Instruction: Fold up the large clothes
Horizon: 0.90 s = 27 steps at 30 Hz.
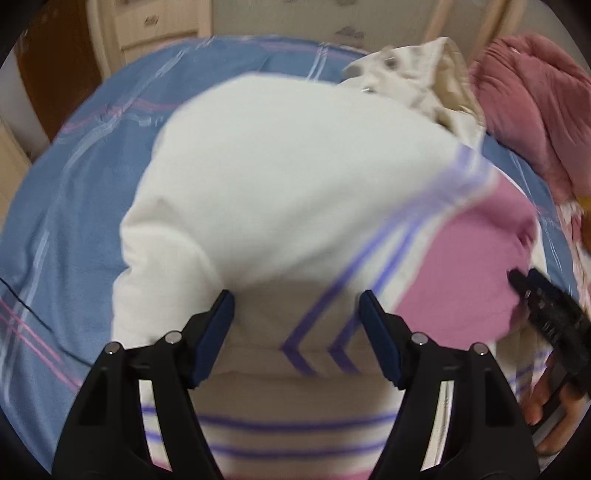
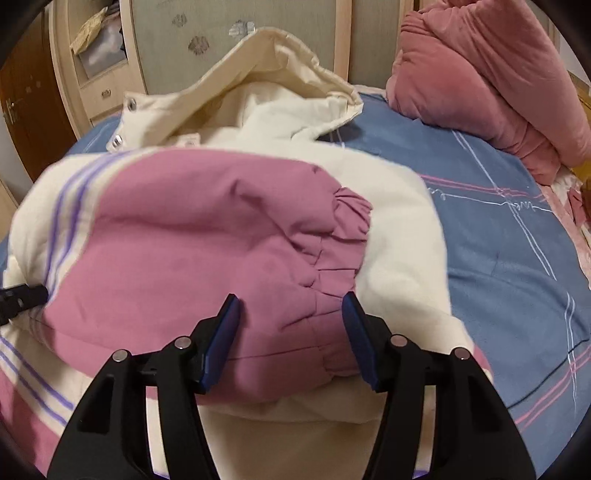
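On the bed: a cream hooded jacket [image 2: 399,236] with pink panels and purple stripes lies bunched on the blue plaid bedsheet [image 2: 517,236]; everything below is placed relative to this jacket.
Left of the jacket: bare bedsheet, with a pale wardrobe [image 1: 147,26] beyond the bed's far edge.
Left gripper [image 1: 297,308]: over the jacket's near, striped edge, jaws apart, cream cloth with purple chevrons showing in the gap; the pads do not press on it.
Jacket middle: a pink sleeve [image 2: 207,236] with a gathered cuff lies folded across the cream body.
Right gripper [image 2: 291,314]: just above the sleeve's near part by the cuff, jaws apart, pink cloth visible between them, no pinch.
Hood [image 2: 280,70]: at the jacket's far end, standing open, with metal snaps on its left.
Right of the jacket: a pink quilt [image 2: 491,74] heaped well apart, at the bed's far right corner.
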### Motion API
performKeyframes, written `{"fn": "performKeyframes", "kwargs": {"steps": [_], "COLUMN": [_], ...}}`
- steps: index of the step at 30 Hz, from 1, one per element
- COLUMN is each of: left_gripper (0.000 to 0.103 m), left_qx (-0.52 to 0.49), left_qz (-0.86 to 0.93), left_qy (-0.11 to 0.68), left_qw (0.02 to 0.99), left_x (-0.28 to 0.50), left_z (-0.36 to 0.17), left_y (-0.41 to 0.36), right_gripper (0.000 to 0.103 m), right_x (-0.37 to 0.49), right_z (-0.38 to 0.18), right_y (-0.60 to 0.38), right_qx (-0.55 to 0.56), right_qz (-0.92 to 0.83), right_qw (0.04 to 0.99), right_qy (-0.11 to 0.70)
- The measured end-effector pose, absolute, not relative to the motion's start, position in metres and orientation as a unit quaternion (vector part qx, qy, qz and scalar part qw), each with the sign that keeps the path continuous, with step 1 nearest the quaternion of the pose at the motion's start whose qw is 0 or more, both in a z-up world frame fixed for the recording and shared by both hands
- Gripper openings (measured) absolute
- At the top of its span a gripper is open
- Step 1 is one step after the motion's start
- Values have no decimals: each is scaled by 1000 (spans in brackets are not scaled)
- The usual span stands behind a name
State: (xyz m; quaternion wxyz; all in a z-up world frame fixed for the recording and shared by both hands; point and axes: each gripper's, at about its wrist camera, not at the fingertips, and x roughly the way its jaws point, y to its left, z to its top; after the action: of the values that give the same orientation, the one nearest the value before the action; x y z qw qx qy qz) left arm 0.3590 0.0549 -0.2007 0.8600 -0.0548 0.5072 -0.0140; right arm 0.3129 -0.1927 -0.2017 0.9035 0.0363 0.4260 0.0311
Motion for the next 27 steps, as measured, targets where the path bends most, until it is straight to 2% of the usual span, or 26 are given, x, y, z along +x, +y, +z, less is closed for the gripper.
{"fn": "performKeyframes", "kwargs": {"steps": [3,7,9,12,18,22,27], "left_gripper": [73,76,77,78,79,82,84], "left_qx": [-42,-66,-60,-47,-83,-48,-42], "left_qz": [-35,-30,-22,-5,-15,-6,1], "left_qy": [485,493,506,544,542,526,510], "left_qw": [873,867,860,838,836,849,859], "left_x": [321,267,238,218,181,161,143], "left_z": [-182,-181,-193,-225,-237,-244,-232], "left_y": [55,78,85,94,105,96,89], "right_gripper": [62,62,70,71,74,75,77], "right_x": [278,221,195,174,125,89,70], "right_z": [-186,-189,-205,-246,-246,-252,-233], "right_y": [-201,-216,-222,-221,-210,-199,-195], "right_qx": [41,29,30,9,-5,-38,7], "right_qz": [55,59,57,44,48,40,36], "right_qw": [905,887,870,839,847,856,867], "right_qy": [421,457,489,542,530,515,497]}}
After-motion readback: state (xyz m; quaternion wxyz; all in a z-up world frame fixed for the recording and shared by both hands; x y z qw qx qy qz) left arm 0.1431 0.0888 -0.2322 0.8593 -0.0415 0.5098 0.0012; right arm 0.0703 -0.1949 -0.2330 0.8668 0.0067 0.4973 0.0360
